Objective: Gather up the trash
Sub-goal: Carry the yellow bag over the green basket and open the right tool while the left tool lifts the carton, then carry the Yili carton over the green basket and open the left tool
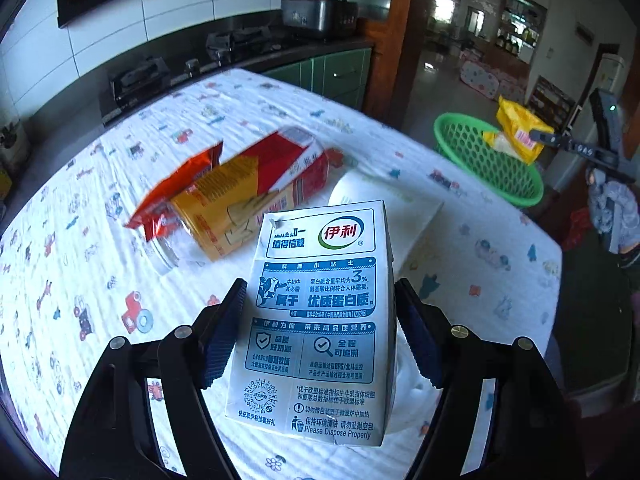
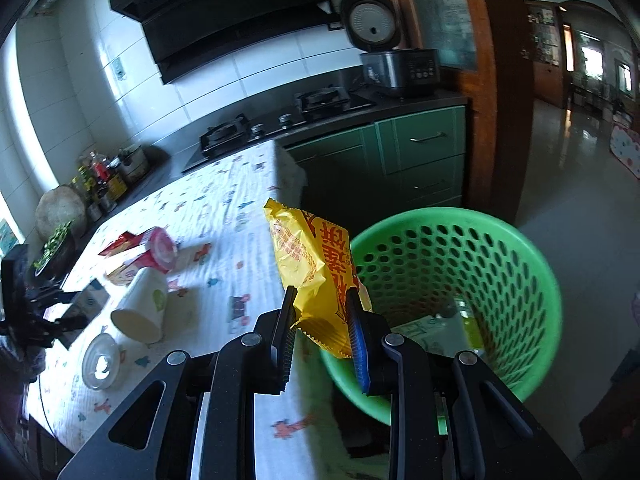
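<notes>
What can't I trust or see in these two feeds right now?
- Left wrist view: milk carton hides the cloth behind it; whether the left gripper pads touch it is unclear.
- Left wrist view: red and orange packets are motion-blurred.
- Right wrist view: yellow wrapper and right gripper hide part of the green basket.

I take the green basket (image 2: pixel 452 280) as my landmark. Its mouth is wide open above, with only some flat litter low inside, so I see clear room to come down into it. On its table side my right gripper (image 2: pixel 320 320) and the yellow wrapper (image 2: pixel 308 264) it pinches crowd the near rim. Farther from the basket, the tablecloth (image 1: pixel 100 240) is bare along the edge. Well away from the basket, the milk carton (image 1: pixel 320 320), the white cup (image 2: pixel 144 304), the clear lid (image 2: pixel 100 366) and the red-and-yellow packets (image 1: pixel 240 192) block a low sweep.
</notes>
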`<act>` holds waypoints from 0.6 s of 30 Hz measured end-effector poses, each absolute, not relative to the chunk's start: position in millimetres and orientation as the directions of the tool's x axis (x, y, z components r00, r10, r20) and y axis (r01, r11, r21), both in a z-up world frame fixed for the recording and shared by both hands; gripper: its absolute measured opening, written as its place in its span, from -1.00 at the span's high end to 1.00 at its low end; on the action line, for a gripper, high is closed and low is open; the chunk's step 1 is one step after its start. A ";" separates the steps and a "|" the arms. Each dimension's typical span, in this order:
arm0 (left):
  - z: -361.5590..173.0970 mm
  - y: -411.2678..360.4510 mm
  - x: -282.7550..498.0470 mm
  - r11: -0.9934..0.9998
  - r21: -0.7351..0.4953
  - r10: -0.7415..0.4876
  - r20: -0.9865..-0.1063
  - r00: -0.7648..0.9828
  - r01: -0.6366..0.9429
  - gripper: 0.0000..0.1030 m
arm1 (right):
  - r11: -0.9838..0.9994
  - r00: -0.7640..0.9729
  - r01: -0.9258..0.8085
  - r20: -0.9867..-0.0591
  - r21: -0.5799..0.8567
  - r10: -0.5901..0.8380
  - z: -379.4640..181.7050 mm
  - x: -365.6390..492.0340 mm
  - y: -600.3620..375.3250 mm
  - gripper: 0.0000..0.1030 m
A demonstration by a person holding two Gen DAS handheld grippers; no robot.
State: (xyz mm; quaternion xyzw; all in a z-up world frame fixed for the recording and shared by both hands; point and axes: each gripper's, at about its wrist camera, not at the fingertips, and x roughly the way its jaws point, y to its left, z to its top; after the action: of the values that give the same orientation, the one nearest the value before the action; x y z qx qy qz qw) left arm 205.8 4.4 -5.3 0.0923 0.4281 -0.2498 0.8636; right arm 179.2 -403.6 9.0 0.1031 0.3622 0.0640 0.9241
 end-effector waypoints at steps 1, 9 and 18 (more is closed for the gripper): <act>-0.4 2.6 204.0 0.857 -0.056 -0.359 -0.779 0.514 0.513 -0.40 | 0.973 0.729 -0.028 -0.662 0.228 0.176 7.4 180.1 -410.5 0.53; 29.6 -39.6 191.5 0.827 -0.051 -0.412 -0.733 0.541 0.560 -0.40 | 0.978 0.713 0.077 -0.697 0.193 0.082 -14.8 189.0 -449.3 0.52; 40.5 -114.8 192.2 0.776 -0.080 -0.486 -0.709 0.511 0.626 -0.40 | 0.960 0.684 0.167 -0.728 0.225 0.052 -44.7 195.6 -483.0 0.23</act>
State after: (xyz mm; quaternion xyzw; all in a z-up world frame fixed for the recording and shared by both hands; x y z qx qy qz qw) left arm 192.2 -114.8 40.5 0.0932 0.3755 -0.3218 0.8642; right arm 195.6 -483.0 -44.7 0.1378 0.3963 -0.0317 0.9072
